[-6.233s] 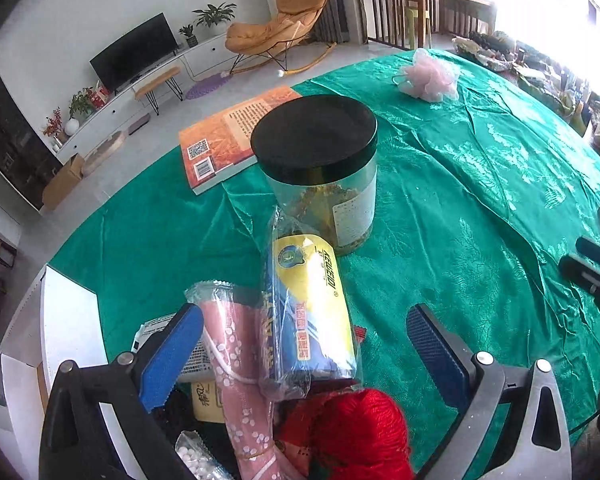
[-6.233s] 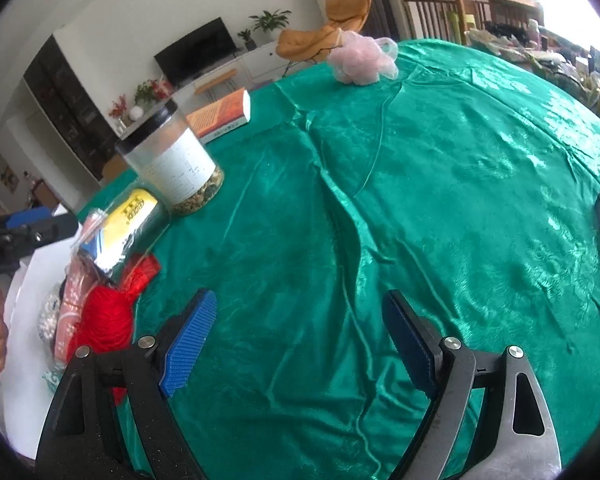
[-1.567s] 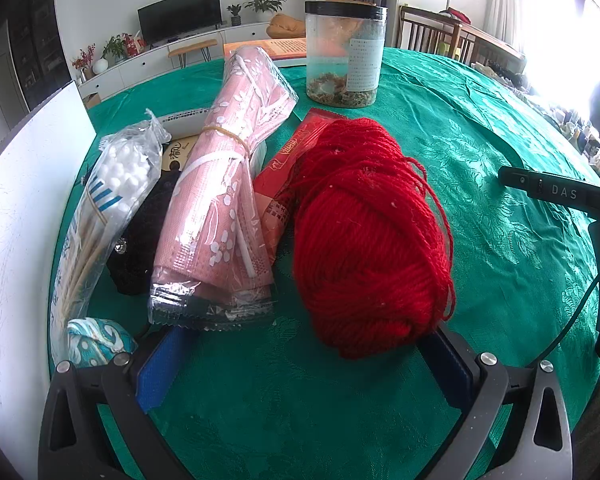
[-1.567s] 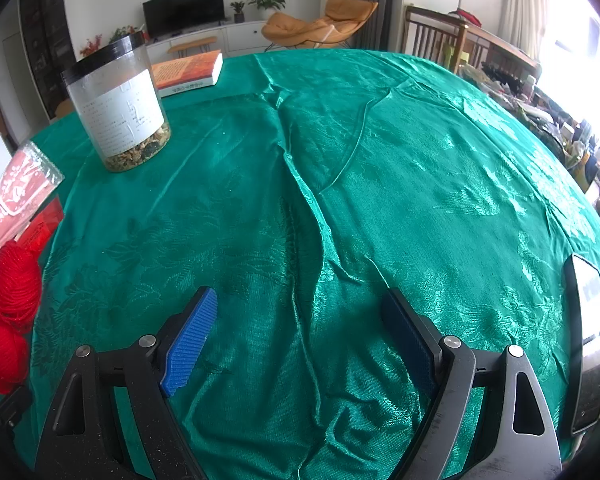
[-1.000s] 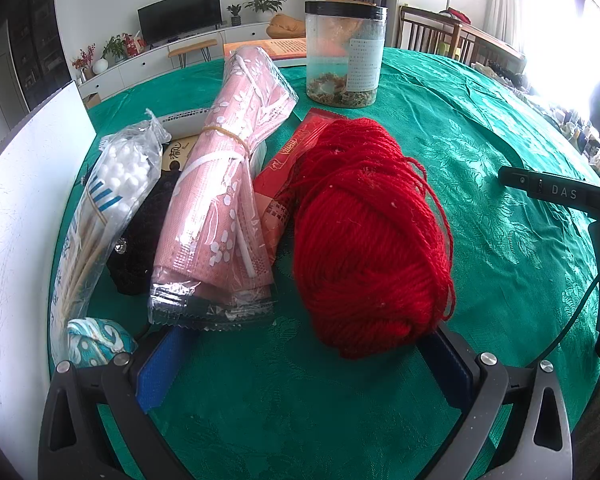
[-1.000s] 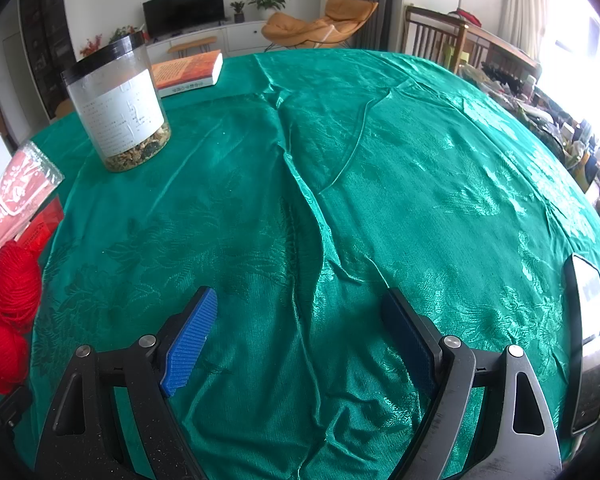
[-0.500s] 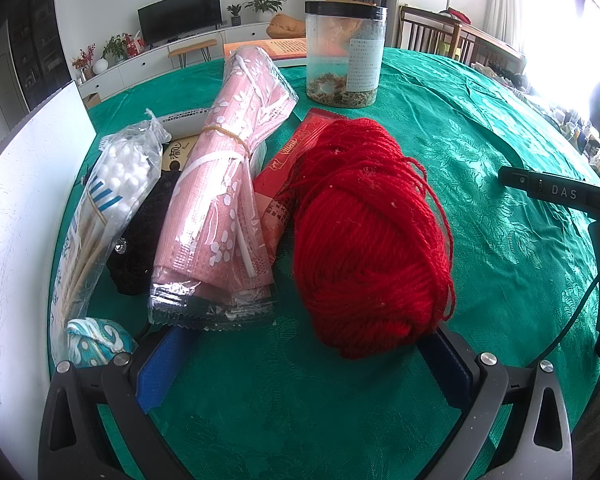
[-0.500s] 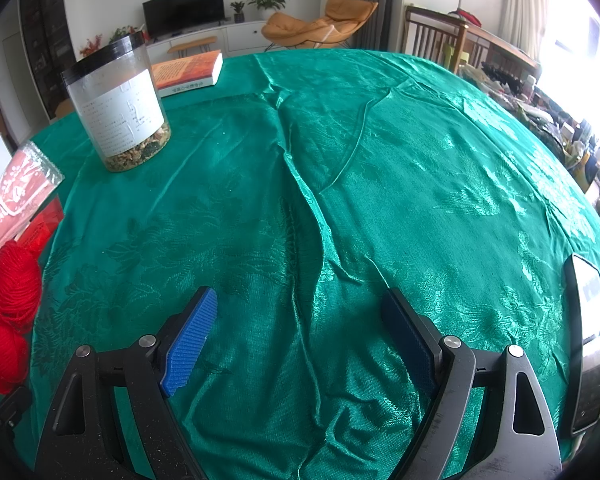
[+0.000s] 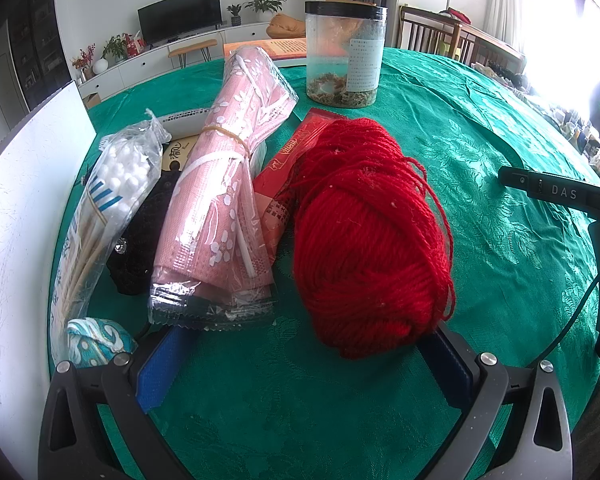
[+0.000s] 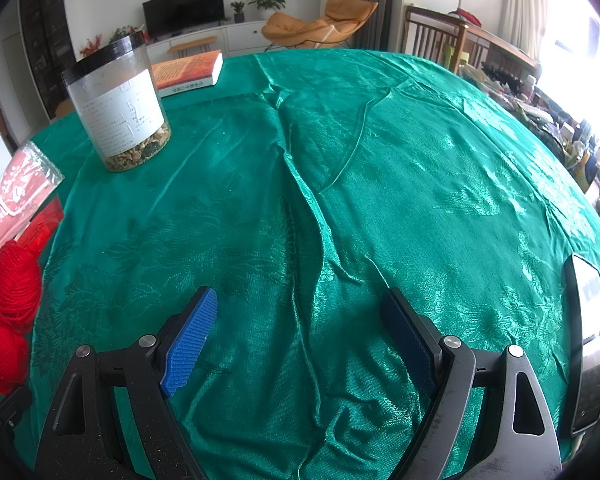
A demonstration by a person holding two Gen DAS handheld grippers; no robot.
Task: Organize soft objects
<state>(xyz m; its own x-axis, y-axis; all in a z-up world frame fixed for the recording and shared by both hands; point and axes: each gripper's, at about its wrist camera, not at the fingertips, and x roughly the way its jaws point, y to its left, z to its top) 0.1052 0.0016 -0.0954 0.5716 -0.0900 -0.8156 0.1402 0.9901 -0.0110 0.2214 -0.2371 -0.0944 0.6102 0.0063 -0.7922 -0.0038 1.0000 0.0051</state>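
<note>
While I am looking down my left gripper (image 9: 300, 364), its blue fingers (image 9: 158, 372) are standing wide apart and holding nothing. They are sitting low on the green cloth of the bench (image 9: 500, 152). A red ball of yarn (image 9: 368, 236) is lying just past them, with its near end coming down between the tips. I cannot tell if it is touching the right one. Beside the yarn on the left, a pink roll in a clear bag (image 9: 228, 200) is lying with a rubber band around it. A flat red packet (image 9: 288, 176) is peeking out between the two. Farther left, a bag of cotton swabs (image 9: 104, 200) is resting by a white board (image 9: 16, 220), with something black (image 9: 140, 236) next to it. A clear jar with a black lid (image 9: 346, 52) is standing farther back.

My right gripper (image 10: 300, 340) is also wide open and holding nothing, over bare wrinkled cloth. An orange book (image 10: 188, 74) is lying at the far edge.
</note>
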